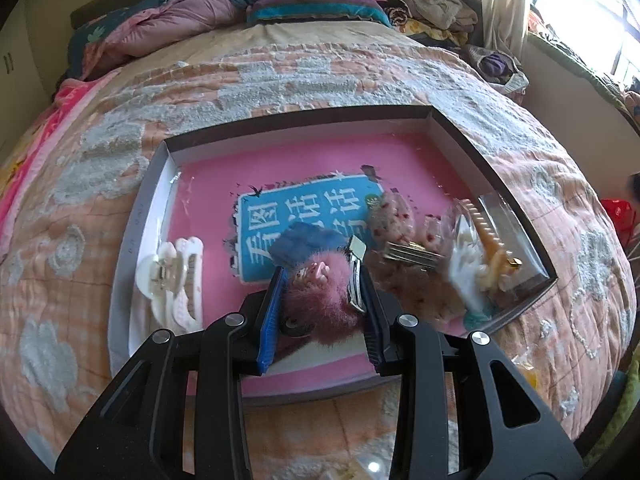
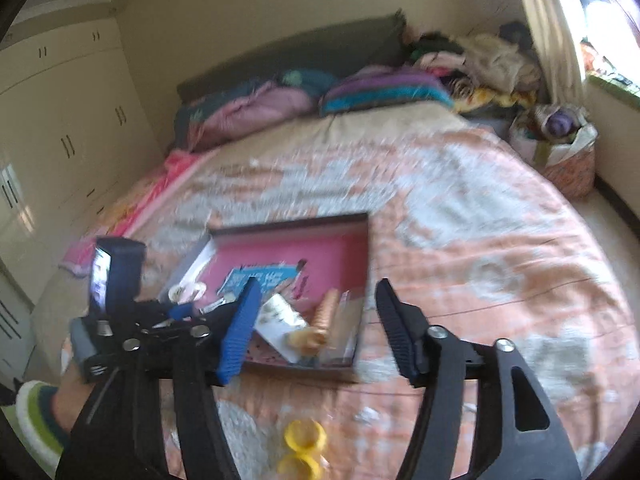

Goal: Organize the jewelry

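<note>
We have the pink fluffy hair clip (image 1: 320, 296) pinched between the nearly closed pads of the left gripper (image 1: 322, 276), low over the pink floor of the shallow box (image 1: 304, 118) on the bed (image 1: 360, 76), so we judge this the placing step; next we need to lower it onto a bare patch beside the white claw clip (image 1: 172, 276) and let go. The right gripper (image 2: 316, 316) stands wide and empty (its blurred view alone shows yellow rings (image 2: 302, 446) outside the box).
</note>
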Tool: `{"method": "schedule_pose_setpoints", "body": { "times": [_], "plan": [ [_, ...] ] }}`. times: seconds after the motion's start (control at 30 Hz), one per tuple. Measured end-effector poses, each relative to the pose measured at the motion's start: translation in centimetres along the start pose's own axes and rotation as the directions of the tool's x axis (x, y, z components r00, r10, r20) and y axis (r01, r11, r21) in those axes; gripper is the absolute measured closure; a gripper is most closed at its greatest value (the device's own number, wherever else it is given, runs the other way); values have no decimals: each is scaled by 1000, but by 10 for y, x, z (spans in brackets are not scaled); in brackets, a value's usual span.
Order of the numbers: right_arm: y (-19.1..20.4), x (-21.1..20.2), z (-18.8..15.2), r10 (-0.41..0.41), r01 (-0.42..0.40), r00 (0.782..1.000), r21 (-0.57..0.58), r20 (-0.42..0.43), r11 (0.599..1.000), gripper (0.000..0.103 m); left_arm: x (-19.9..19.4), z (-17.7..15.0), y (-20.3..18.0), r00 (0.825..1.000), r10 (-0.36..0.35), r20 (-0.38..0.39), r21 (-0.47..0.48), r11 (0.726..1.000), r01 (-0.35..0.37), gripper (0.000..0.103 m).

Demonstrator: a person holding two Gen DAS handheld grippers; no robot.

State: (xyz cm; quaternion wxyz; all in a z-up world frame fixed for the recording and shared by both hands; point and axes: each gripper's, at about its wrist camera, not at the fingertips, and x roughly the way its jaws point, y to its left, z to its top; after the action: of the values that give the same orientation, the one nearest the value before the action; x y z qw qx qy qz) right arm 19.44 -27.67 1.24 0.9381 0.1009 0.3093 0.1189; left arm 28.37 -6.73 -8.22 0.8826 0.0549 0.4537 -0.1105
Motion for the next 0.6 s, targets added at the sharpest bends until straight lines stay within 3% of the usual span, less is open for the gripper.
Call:
{"method": "schedule_pose_setpoints", "body": {
  "times": [0.1,0.2,0.33,0.6],
  "plan": [
    [-11,-29,0,-3,2,999,19,38,1000,32,-1,-2,-4,1000,16,-9,-16,1000,-16,74],
    [-19,-50,-3,-12,10,998,28,59,1000,24,-10,-2,-8,999,36,2,-27,999,-36,56],
    [-22,-70,-10,-11,9,997,22,72,1000,20,-25,4,-11,998,61,20,-38,997,-60,43],
    [-21,-112,-12,-20,19,991,5,131,1000,18,-73,14,-13,992,78,94,-67,995,-71,35]
  ]
}}
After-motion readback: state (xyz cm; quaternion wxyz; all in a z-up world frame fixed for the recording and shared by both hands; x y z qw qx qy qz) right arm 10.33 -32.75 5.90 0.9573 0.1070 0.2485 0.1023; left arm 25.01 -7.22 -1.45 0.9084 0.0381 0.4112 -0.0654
